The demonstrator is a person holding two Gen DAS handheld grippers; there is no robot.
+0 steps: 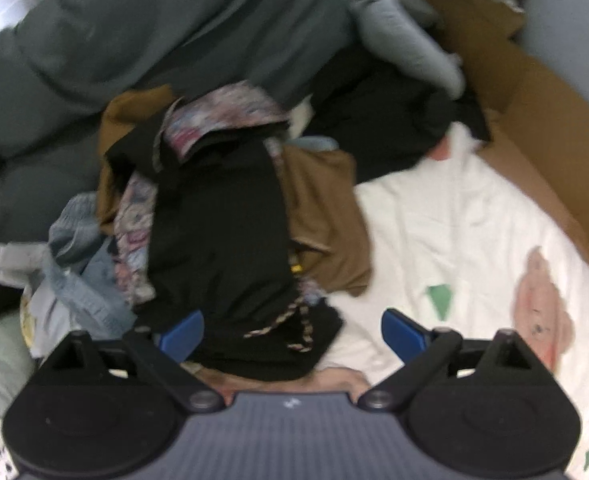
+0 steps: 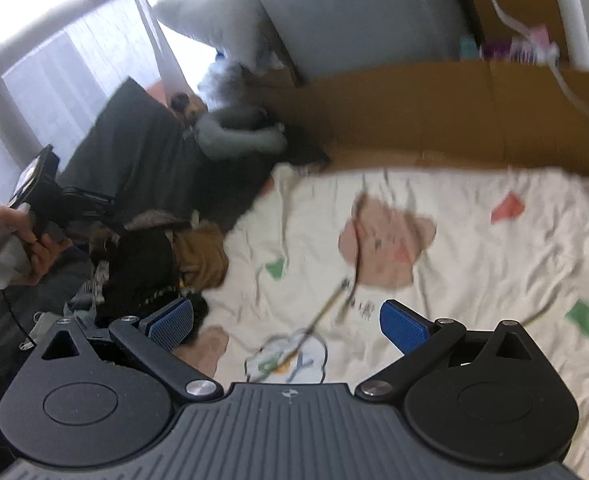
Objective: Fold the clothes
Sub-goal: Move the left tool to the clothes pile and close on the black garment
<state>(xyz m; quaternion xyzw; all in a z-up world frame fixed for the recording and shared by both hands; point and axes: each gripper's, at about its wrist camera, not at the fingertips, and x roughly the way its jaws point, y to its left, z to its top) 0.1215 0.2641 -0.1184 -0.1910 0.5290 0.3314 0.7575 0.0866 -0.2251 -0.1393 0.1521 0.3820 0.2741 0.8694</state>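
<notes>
The black garment lies on top of your clothes pile, draped over a brown piece and a patterned one, at the left edge of the white printed sheet. Your left gripper hangs over the garment's near end with its jaws spread wide, grasping nothing. Your right gripper is likewise released, hovering above the sheet's bear print, with the pile off to its left. Your left hand shows in the right view. Brown cardboard borders the sheet's far side.
</notes>
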